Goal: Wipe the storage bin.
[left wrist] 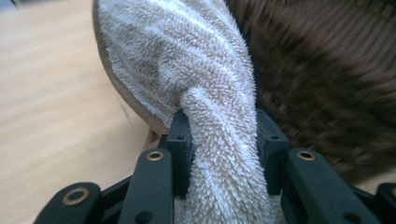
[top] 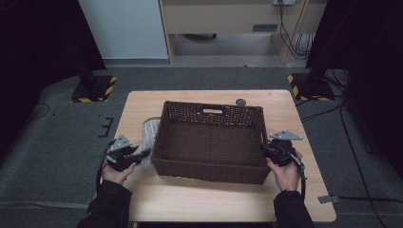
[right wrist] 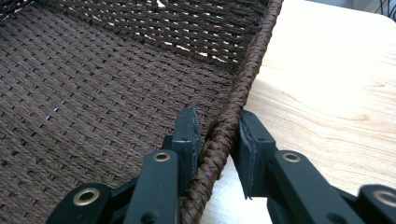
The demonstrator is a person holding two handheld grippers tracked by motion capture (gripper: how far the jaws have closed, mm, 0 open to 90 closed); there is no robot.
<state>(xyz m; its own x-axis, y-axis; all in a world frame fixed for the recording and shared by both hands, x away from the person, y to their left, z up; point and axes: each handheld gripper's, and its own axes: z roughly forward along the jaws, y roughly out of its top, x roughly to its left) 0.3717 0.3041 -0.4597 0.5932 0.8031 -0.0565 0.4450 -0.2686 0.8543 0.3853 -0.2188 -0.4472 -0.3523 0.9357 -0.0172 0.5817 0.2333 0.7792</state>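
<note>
A dark brown wicker basket (top: 209,171) with nothing in it stands in the middle of the wooden table (top: 214,202). A pale terry towel (top: 150,133) lies against the basket's left outer wall. My left gripper (top: 145,153) is shut on a bunched fold of that towel (left wrist: 187,60), which rises between the two pads (left wrist: 219,126), with the basket wall (left wrist: 317,70) close on the right. At the basket's right side, my right gripper (top: 264,148) straddles the braided rim (right wrist: 243,88): one pad inside, one outside, both pressed on it (right wrist: 217,126).
A small dark round object (top: 241,101) lies on the table behind the basket. A grey tab (top: 329,198) sticks out at the table's right front edge. Striped stand bases (top: 95,89) (top: 309,88) sit on the floor beyond the far corners.
</note>
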